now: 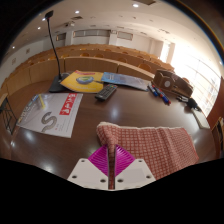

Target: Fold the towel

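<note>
One claw (110, 163) clenched on checked towel (150, 145), wooden table (120, 110), papers (50, 112) beyond.

Towel (150, 145): near part runs out of your view past tongs (110, 165), full outline not visible. Cloth covers tips of tongs, so you cannot tell grip from this view. Paper (50, 112) on counter (120, 112): red patch has print, too small to read. Small dark things near far side of counter (160, 95): too small to name. Room behind: bright glare at window side, details lost.
</note>
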The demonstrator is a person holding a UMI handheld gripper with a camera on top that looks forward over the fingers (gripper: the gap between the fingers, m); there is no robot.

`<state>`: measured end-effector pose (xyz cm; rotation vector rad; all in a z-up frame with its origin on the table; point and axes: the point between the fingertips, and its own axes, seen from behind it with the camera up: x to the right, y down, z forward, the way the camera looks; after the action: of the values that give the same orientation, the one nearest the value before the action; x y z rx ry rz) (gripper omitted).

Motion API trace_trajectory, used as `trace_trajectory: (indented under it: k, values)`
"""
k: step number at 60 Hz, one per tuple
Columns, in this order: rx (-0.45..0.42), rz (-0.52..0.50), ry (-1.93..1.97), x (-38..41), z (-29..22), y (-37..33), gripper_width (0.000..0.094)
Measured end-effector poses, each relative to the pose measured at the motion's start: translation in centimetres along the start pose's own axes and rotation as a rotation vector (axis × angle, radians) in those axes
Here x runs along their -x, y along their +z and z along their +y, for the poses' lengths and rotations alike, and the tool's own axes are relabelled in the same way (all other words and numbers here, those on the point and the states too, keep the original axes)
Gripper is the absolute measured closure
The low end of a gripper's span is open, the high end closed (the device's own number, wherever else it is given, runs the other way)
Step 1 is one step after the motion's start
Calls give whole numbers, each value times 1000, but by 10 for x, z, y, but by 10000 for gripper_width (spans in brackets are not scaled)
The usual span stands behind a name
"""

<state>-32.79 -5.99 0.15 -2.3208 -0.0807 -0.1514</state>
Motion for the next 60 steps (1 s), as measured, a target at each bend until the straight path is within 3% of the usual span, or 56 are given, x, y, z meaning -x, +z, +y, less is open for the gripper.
trace_trajectory:
  k: [7,17,25,34,37,43,47,49,60]
  values:
    - [-21,-123,55,25,-22,-26,888]
    - [-153,-278,178,14,-90,-86,888]
    - [-208,-235,232,-62,-104,-95,887]
    - [-120,-126,241,-151,-50,-53,837]
    - [-86,-85,228,-180,-28,-40,744]
    - [-61,54,182,-241,0,-33,420]
    - [-70,70,174,-258,5,-39,162]
    - [-75,64,172,-262,7,-42,82]
    - [-105,19,121,-255,7,-76,83]
